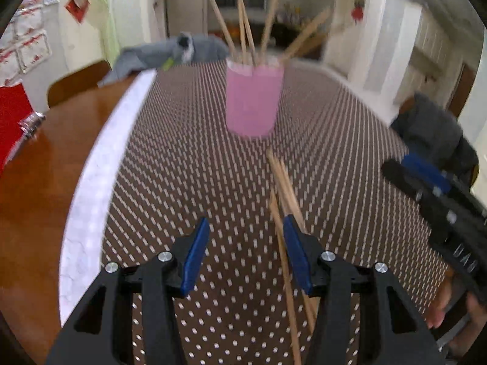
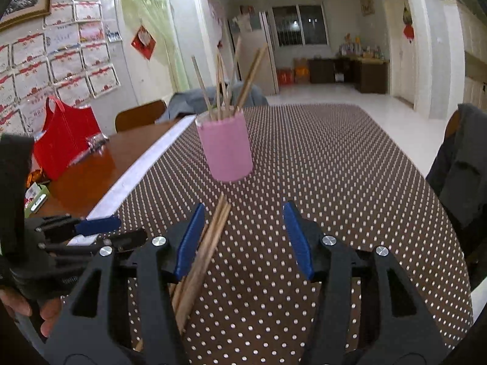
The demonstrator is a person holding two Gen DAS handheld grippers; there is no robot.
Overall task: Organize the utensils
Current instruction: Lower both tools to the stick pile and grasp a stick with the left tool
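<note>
A dotted mat (image 2: 319,164) covers the worktop (image 2: 88,173); on it stand a pink cup (image 2: 226,149) and loose chopsticks (image 2: 210,243).

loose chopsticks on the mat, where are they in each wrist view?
Left wrist: loose chopsticks lie right of centre, running down past the left gripper's right jaw.
Right wrist: the same bundle lies left of centre, against the right gripper's left jaw.
Shared landmark: pink cup holding chopsticks, beyond the bundle.

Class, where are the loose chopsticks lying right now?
The loose chopsticks lie flat on the dotted tablecloth, nearer than the pink cup; in the right wrist view they sit by the left finger of the open right tool.
</note>
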